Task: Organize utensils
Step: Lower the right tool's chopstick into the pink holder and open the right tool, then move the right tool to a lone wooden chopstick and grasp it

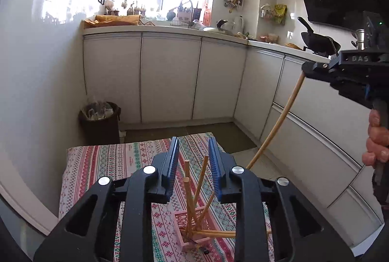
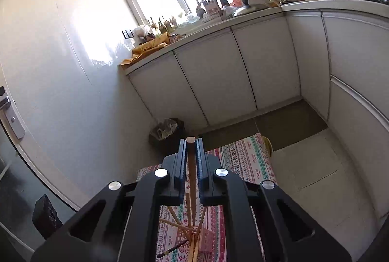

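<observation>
A pink slotted utensil holder point(image 1: 192, 228) stands on the patterned tablecloth point(image 1: 102, 164) with several wooden chopsticks point(image 1: 188, 191) leaning in it; it also shows in the right wrist view point(image 2: 194, 237). My left gripper point(image 1: 193, 164) is open and empty above the holder. My right gripper point(image 1: 308, 69) is at the upper right, shut on a long wooden chopstick point(image 1: 279, 118) that slants down toward the holder. In the right wrist view the gripper point(image 2: 191, 147) clamps that chopstick point(image 2: 192, 179) between its blue pads. A dark-tipped chopstick point(image 2: 172, 248) lies by the holder.
White kitchen cabinets point(image 1: 170, 77) run along the back and right under a cluttered counter point(image 1: 184, 27). A dark bin point(image 1: 99, 121) stands by the left wall. A black wok point(image 1: 318, 39) sits on the stove. Tiled floor point(image 2: 316, 164) lies beyond the table's edge.
</observation>
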A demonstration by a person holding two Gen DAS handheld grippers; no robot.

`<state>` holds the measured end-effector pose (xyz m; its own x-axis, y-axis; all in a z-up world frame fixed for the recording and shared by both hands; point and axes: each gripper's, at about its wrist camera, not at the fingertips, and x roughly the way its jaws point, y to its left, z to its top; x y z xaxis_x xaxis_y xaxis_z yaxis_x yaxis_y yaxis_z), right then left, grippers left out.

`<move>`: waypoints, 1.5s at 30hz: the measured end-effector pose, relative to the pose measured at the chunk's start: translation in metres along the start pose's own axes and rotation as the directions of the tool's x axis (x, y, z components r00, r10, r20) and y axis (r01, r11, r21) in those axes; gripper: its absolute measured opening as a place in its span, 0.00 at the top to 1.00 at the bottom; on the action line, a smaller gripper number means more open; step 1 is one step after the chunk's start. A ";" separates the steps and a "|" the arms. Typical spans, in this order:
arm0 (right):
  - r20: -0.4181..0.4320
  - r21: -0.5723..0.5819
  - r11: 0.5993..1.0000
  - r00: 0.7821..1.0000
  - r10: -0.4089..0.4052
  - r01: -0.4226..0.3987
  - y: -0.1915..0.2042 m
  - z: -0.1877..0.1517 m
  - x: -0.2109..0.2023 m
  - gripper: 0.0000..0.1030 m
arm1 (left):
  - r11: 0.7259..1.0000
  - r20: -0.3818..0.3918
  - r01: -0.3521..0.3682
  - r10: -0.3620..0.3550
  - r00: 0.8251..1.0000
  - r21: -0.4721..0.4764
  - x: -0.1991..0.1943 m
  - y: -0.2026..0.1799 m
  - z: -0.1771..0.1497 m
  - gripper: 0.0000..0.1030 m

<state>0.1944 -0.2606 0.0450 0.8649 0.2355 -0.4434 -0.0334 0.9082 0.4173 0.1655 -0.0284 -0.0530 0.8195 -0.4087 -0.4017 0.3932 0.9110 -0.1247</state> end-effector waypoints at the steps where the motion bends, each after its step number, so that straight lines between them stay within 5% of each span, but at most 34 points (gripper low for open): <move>1: -0.008 -0.006 1.000 1.000 0.002 -0.002 0.003 -0.002 0.004 0.92 | 1.000 0.020 -0.003 0.003 1.000 -0.010 -0.006 0.003 0.001 0.76; 6: -0.036 -0.076 0.997 0.999 0.002 -0.005 0.025 -0.014 0.016 0.92 | 0.998 0.110 -0.025 0.031 0.993 -0.055 -0.038 0.018 0.017 0.66; 12: -0.093 -0.135 0.991 0.996 -0.008 -0.005 0.049 -0.033 0.034 0.91 | 0.995 0.121 -0.052 0.063 0.991 -0.089 -0.052 0.035 0.020 0.65; 18: -0.110 -0.166 0.986 0.993 -0.036 0.017 0.061 -0.047 0.041 0.66 | 0.991 0.098 -0.063 0.074 0.992 -0.115 -0.052 0.047 0.011 0.64; 26: -0.087 -0.136 0.990 0.995 -0.054 0.041 0.057 -0.043 0.023 0.60 | 0.989 0.081 -0.065 0.076 0.994 -0.132 -0.059 0.050 0.007 0.61; 31: -0.074 -0.103 0.993 0.996 -0.057 0.049 0.045 -0.049 0.001 0.47 | 0.988 0.065 -0.074 0.083 0.994 -0.136 -0.068 0.044 0.001 0.42; 39: -0.067 -0.040 0.994 0.992 -0.104 0.101 0.004 -0.045 -0.034 0.30 | 0.977 0.088 -0.072 0.092 0.992 -0.201 -0.104 0.045 -0.016 0.29; 42: -0.184 0.014 0.986 0.970 -0.161 0.167 -0.035 -0.050 -0.012 0.26 | 0.974 0.074 -0.072 0.090 0.993 -0.216 -0.111 0.046 -0.024 0.29; 45: -0.380 0.082 0.958 0.897 -0.225 0.275 -0.091 -0.075 0.043 0.23 | 0.977 0.075 -0.090 0.106 0.991 -0.196 -0.118 0.041 -0.027 0.25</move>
<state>0.1967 -0.3071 -0.0710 0.5932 0.1384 -0.7931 0.2469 0.9063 0.3429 0.0736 0.0591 -0.0355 0.8856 -0.3125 -0.3435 0.2286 0.9373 -0.2632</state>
